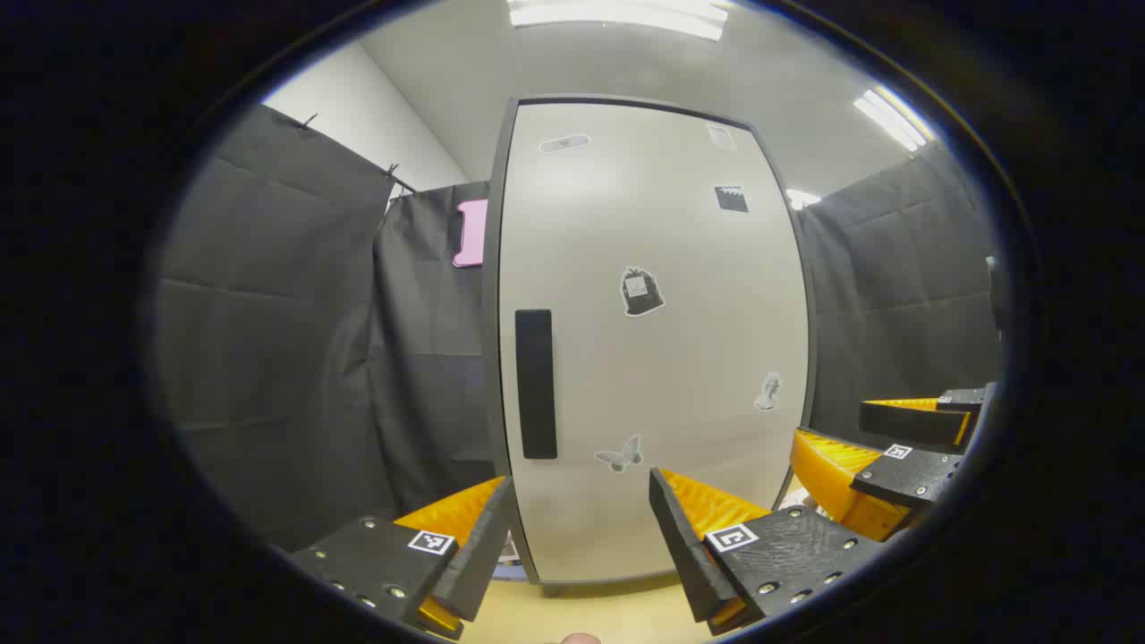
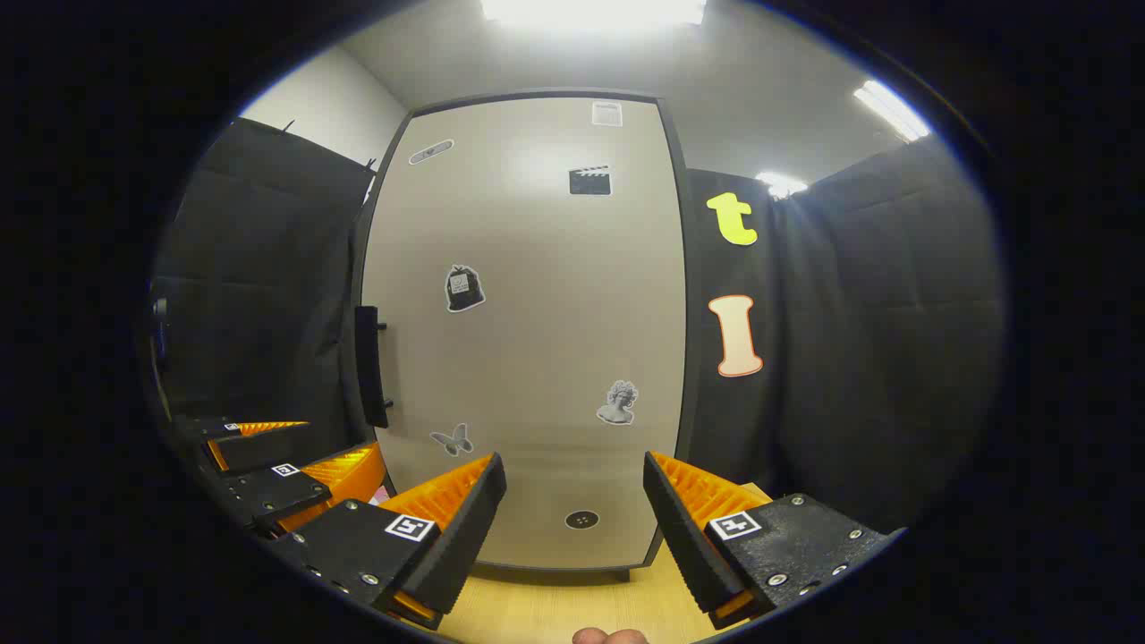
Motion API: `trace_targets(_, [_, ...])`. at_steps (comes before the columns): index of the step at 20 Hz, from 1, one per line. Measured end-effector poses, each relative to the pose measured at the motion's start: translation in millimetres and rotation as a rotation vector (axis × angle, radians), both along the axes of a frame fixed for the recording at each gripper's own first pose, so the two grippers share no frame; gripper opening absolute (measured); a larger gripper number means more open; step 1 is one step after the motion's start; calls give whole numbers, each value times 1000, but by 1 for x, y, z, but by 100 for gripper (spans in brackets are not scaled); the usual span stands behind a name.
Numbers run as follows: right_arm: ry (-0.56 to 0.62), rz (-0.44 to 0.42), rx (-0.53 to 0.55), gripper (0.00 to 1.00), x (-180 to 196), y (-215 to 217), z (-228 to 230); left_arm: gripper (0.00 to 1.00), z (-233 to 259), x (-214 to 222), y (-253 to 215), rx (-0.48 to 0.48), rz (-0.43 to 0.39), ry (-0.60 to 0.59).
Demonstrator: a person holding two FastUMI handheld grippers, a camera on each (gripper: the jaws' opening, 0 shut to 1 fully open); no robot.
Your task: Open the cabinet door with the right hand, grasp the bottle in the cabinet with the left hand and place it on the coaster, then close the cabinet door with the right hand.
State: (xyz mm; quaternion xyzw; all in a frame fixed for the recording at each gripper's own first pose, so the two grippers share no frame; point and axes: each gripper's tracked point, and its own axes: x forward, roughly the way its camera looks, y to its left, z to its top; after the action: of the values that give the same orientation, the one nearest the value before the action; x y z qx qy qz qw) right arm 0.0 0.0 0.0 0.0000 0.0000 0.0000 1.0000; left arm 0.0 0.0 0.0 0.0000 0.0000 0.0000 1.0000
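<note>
A tall pale cabinet (image 1: 653, 340) stands straight ahead with its door closed; several small stickers dot the door. Its dark vertical handle (image 1: 536, 383) sits on the door's left side, also seen edge-on as the handle (image 2: 371, 365) in the right gripper view, where the cabinet door (image 2: 528, 340) is closed too. My left gripper (image 1: 581, 528) is open, a short way in front of the door's lower part, holding nothing. My right gripper (image 2: 572, 510) is open and empty, facing the door's lower middle. The right gripper (image 1: 903, 456) shows at the far right of the left gripper view, the left gripper (image 2: 277, 470) at lower left of the right one.
Black cloth walls (image 1: 295, 358) close in on both sides of the cabinet. A light wooden tabletop (image 2: 555, 608) runs under the cabinet's base. A small pink thing (image 2: 379, 495) peeks out low beside the cabinet's left edge. Ceiling lights glare above.
</note>
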Motion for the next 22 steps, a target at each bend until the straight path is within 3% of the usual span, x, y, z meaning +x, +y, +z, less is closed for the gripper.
trace_targets(1, [0, -1, 1, 95, -1, -1, 0, 86, 0, 1, -1, -1, -4, -1])
trace_targets(3, [0, -3, 2, 95, -1, -1, -1, 86, -2, 2, -3, -3, -6, 0])
trace_targets(4, [2, -6, 3, 96, 0, -2, -1, 92, -3, 1, -4, -5, -8, 1])
trace_targets(22, [2, 0, 5, 95, 5, -4, -1, 92, -6, 4, -3, -5, -4, -2])
